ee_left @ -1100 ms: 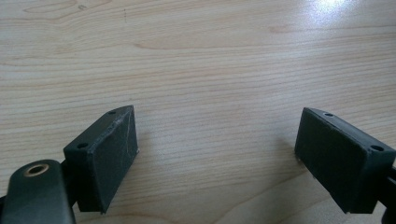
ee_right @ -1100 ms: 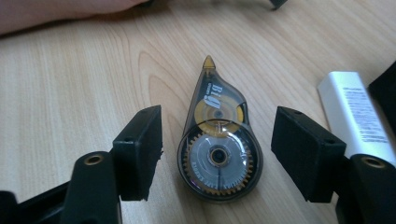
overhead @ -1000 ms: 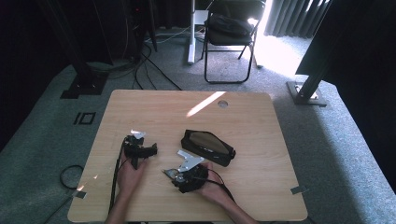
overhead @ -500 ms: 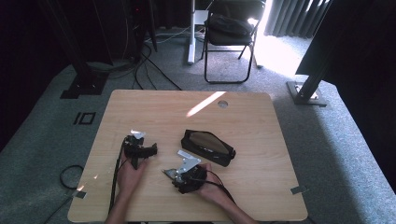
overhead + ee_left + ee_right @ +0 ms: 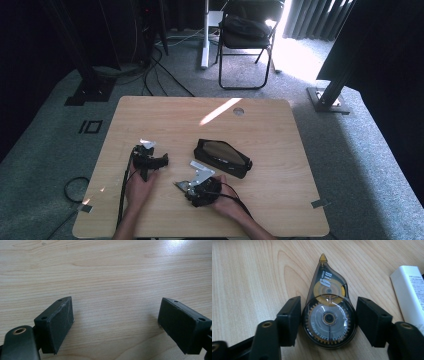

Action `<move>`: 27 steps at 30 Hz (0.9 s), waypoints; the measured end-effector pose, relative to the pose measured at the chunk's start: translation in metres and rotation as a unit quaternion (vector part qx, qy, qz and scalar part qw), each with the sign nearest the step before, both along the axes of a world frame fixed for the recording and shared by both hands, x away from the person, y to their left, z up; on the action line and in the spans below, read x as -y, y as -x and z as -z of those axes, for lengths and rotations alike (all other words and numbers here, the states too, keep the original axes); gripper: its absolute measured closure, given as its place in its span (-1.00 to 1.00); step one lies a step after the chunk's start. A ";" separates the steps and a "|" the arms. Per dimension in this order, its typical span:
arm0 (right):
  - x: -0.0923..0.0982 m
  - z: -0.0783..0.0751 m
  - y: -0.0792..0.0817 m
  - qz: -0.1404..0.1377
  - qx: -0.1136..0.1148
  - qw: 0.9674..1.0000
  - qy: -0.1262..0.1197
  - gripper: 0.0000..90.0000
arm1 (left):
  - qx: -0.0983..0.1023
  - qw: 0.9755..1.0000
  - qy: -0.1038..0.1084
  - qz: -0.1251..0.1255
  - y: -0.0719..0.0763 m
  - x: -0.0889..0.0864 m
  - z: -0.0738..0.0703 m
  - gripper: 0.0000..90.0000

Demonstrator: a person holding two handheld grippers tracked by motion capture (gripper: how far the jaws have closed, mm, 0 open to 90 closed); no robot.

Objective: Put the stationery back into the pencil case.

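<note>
Two grippers low on the wooden desk [image 5: 280, 130]. Left gripper [image 5: 116, 322]: jaws spread wide over bare wood. Right gripper [image 5: 328, 320]: jaws either side of a correction tape dispenser [image 5: 328, 315], left jaw touching, right just apart, not clamped. Smoky translucent teardrop shell, toothed wheel inside, amber tip pointing away. White eraser [image 5: 410, 295] just beside. Black pencil case [image 5: 222, 157] near.

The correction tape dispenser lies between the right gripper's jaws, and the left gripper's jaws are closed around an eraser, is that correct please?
Not quite. The left gripper holds nothing: the left gripper view shows its jaws wide apart over bare table. The correction tape dispenser does lie between the right gripper's jaws, as the right gripper view shows.
</note>
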State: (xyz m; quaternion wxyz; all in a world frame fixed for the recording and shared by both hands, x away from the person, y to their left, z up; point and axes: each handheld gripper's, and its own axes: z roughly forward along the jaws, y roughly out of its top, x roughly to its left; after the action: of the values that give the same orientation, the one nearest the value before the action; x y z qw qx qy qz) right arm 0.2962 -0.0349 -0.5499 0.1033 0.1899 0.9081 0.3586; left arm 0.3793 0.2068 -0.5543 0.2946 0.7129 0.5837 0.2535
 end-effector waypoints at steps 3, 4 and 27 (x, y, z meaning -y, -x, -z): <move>0.001 0.000 -0.001 -0.001 -0.006 1.000 -0.003 -0.10 | 0.000 1.000 0.000 0.000 0.000 0.000 0.000 -0.70; 0.002 0.000 -0.001 0.000 -0.007 1.000 -0.004 -0.10 | 0.000 1.000 0.000 0.000 0.000 0.000 0.000 -0.70; 0.005 0.000 0.000 0.005 -0.005 1.000 -0.002 -0.08 | 0.000 1.000 0.000 0.000 0.000 0.000 0.000 -0.70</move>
State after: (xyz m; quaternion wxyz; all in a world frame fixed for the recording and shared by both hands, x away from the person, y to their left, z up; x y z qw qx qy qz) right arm 0.2966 -0.0396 -0.5496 0.1001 0.1960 0.9069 0.3594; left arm 0.3793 0.2068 -0.5543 0.2945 0.7130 0.5837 0.2535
